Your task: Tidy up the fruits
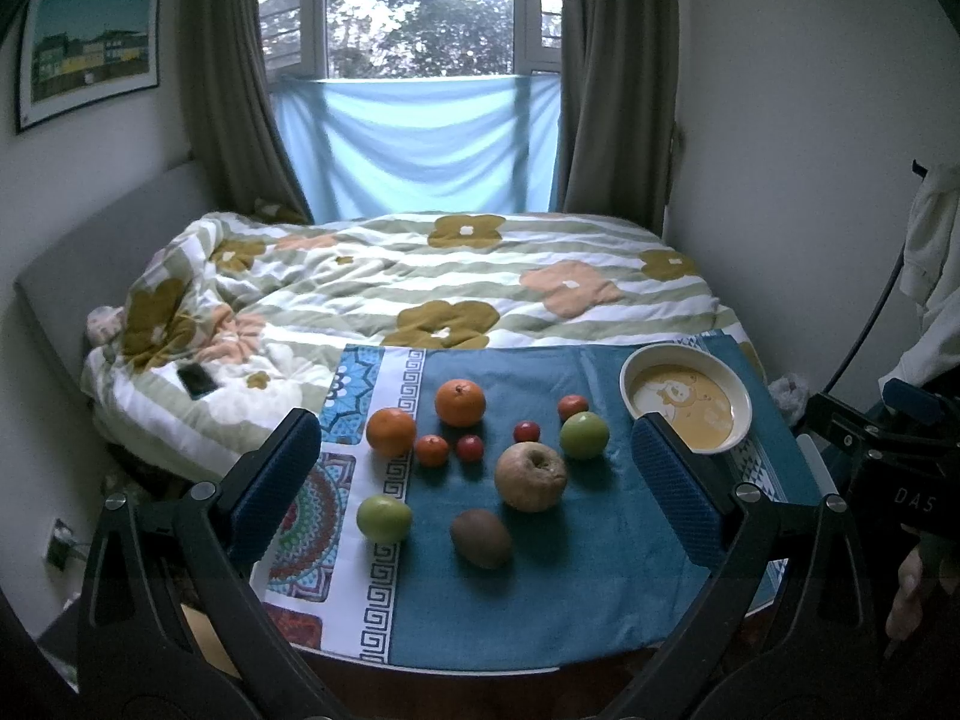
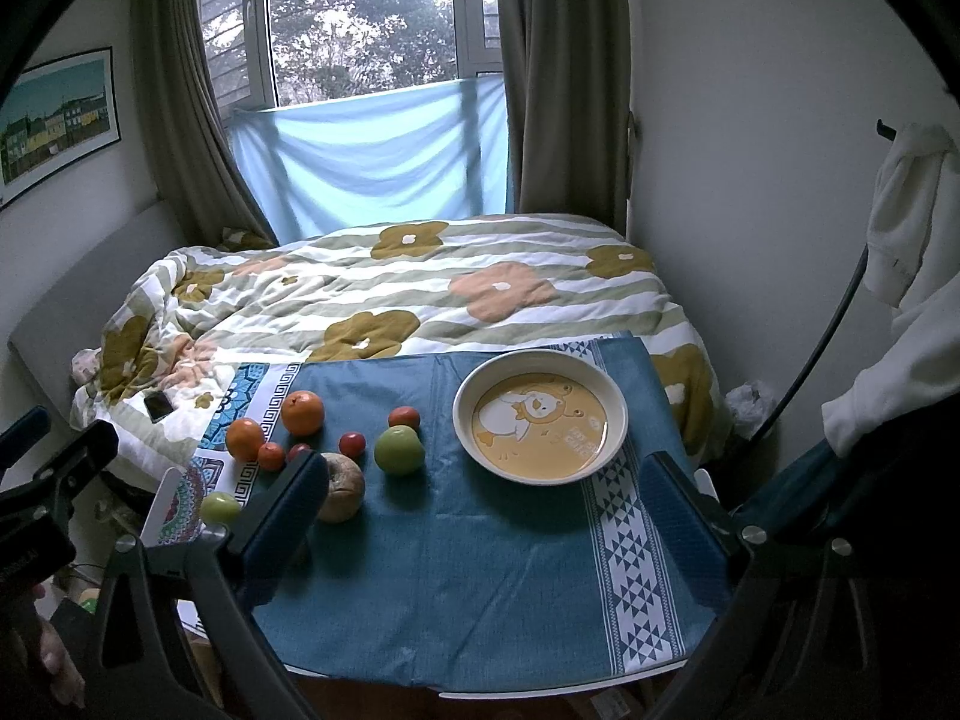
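ten or so fruits lie loose on the tablecloth, apparently awaiting the empty plate; left gripper and right gripper hover, fingers apart, holding nothing.

Dim daylight from the overexposed window; strong fisheye bending at edges.

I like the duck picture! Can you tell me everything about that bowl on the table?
The bowl is round and shallow, with a cream rim and a yellow-orange inside. A cartoon white duck and a little bear are printed on its bottom. It looks like ceramic or hard plastic; I cannot tell which. It is empty and sits upright on the blue tablecloth, at the far right of the table, partly over the cloth's white triangle stripe. No fruit touches it; the nearest is a green apple to its left.
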{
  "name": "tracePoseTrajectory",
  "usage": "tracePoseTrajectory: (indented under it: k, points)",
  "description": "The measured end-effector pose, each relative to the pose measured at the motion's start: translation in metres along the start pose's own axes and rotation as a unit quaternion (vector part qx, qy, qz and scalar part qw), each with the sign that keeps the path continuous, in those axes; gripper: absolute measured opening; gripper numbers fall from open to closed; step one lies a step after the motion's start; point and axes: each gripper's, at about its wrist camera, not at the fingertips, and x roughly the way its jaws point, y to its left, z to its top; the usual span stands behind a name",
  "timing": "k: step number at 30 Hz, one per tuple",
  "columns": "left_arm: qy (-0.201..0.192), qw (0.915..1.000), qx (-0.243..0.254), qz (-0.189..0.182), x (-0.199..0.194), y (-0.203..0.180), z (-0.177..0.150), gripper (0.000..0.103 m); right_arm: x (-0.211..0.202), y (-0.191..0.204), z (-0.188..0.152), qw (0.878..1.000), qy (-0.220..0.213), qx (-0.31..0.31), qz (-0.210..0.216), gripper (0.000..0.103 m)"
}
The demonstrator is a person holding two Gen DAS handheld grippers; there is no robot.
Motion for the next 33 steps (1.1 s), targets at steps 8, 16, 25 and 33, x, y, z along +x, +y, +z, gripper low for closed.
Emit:
tracePoseTrajectory:
  k: [8,16,25,33]
  points:
    - [0.021,0.9992,-0.023,0.025,-0.001,0.000,-0.004,0.103,0.004,0.007,-0.012,0.999,0.022,-0.018,0.018,0.103]
    - [0.054,0.9941,-0.064,0.069,0.002,0.014,-0.026,0.103,0.023,0.013,-0.019,0.994,0.062,-0.053,0.074,0.103]
    - [0.089,0.9884,-0.077,0.096,0.016,0.043,-0.063,0.103,0.067,0.024,-0.037,0.983,0.118,-0.077,0.121,0.103]
    - [0.131,0.9885,-0.040,0.063,0.060,0.079,-0.082,0.103,0.102,0.058,-0.058,0.976,0.162,-0.059,0.136,0.103]
